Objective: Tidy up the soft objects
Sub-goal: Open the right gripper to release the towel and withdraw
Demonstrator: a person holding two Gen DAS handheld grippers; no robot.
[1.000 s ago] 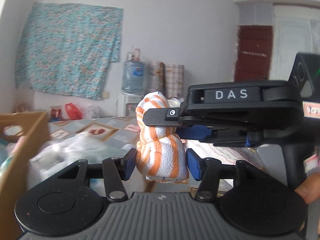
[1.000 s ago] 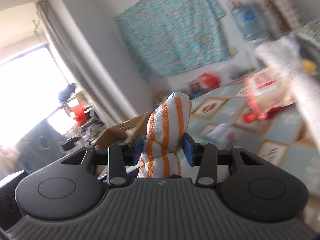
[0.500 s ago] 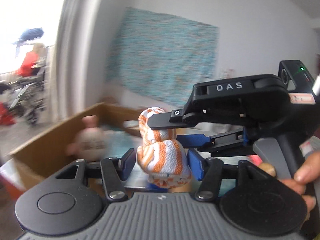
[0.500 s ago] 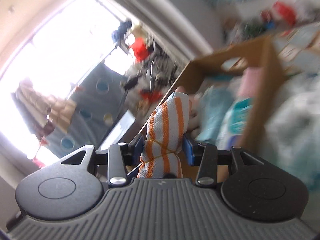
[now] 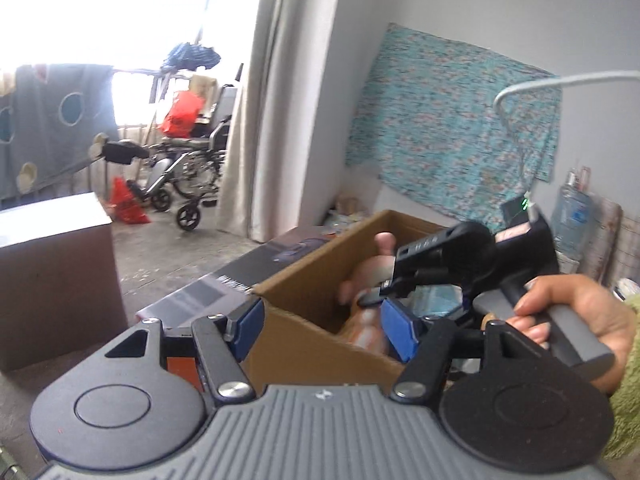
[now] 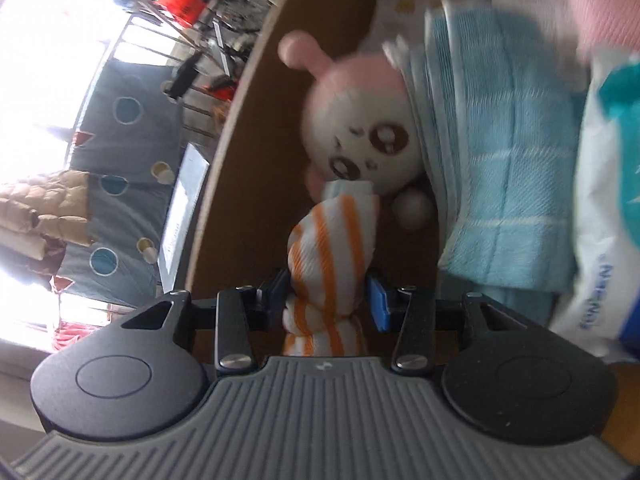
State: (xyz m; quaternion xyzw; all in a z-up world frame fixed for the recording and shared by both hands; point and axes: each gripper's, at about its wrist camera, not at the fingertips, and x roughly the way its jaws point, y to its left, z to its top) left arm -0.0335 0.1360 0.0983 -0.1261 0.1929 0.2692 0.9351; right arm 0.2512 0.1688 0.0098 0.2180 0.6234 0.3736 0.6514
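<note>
The right gripper (image 6: 327, 294) is clamped on an orange-and-white striped cloth bundle (image 6: 326, 252), its blue pads pressing both flanks, and holds it inside the open cardboard box (image 5: 320, 280), the bundle's tip just in front of a pink plush toy (image 6: 360, 128) and beside a folded light-blue towel (image 6: 496, 152) and a white plastic pack (image 6: 600, 216). The left gripper (image 5: 322, 330) hangs at the box's near wall with its jaws opening and nothing between them. The main risk appears to be the release: the free floor between toy, towel and box wall looks narrow, so a drop from this height could leave the bundle propped on the toy or leaning on the wall rather than lying flat. A careless withdrawal might also snag the towel's edge or nudge the toy. The two tools sit close together, and the left one could knock the right hand (image 5: 580, 316) or the cardboard rim as it moves
</note>
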